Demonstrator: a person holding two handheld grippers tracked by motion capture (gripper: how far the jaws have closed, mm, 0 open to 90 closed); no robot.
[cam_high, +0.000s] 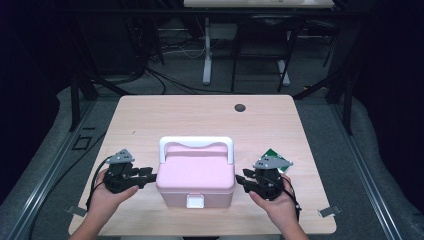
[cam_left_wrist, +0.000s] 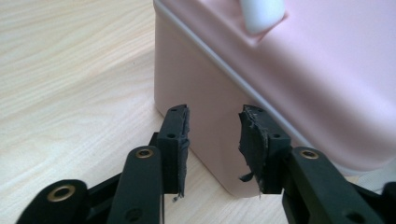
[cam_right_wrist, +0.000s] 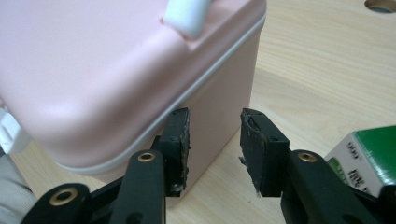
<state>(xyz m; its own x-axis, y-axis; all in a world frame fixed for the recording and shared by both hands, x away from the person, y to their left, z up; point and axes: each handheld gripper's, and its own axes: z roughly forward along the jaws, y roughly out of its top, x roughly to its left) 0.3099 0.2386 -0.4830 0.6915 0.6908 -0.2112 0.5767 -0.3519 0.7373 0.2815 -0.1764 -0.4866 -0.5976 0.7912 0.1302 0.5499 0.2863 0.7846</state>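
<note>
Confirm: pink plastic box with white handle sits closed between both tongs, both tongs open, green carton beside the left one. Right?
One error: the green and white carton lies beside the right tongs, not the left tongs, as the high view shows. The rest holds: the pink plastic box with a white handle sits closed between both open tongs.

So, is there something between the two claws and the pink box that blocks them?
Nothing visible does. The left claw and the right claw face the sides of the pink box directly, both open. The green carton lies behind the right claw.
</note>
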